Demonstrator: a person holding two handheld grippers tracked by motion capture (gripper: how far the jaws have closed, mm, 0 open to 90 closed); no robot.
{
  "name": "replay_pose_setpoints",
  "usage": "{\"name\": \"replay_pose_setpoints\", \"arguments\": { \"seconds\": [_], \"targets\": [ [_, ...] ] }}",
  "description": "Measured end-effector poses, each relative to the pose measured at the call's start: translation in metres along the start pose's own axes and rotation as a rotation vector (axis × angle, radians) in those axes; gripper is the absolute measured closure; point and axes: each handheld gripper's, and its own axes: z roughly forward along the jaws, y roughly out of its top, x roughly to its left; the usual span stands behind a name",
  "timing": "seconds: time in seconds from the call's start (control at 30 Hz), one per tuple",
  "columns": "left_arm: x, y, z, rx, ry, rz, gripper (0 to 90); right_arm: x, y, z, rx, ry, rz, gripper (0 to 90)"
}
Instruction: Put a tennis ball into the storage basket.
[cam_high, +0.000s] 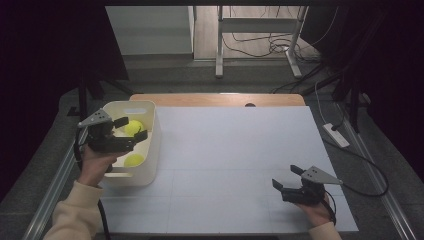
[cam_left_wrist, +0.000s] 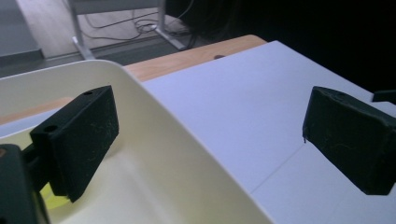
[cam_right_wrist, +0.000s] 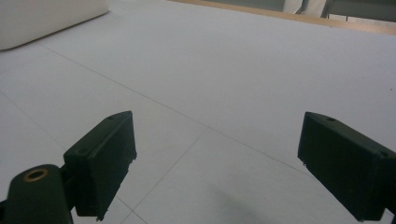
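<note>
While both claws gape empty | cream bin (cam_high: 150, 150) holds two yellow balls (cam_high: 133, 128)

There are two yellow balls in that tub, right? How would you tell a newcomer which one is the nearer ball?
Start at the white table and go to the cream tub at its left edge, where the left gripper hangs over it with open jaws. Two yellow balls lie inside. The nearer ball lies toward the person, clear of the jaws, while the farther ball sits between them.

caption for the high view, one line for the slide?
Left gripper open over a cream bin holding two yellow balls; right gripper open above the white table.
</note>
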Motion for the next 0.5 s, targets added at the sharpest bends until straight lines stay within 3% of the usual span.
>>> {"name": "replay_pose_setpoints", "arguments": {
  "seconds": [0.5],
  "targets": [
    [-0.032, -0.006, 0.011, -0.016, -0.087, 0.058, 5.2, 0.000, 0.000, -0.002, -0.003, -0.004, -0.002, 11.2]
  ]
}}
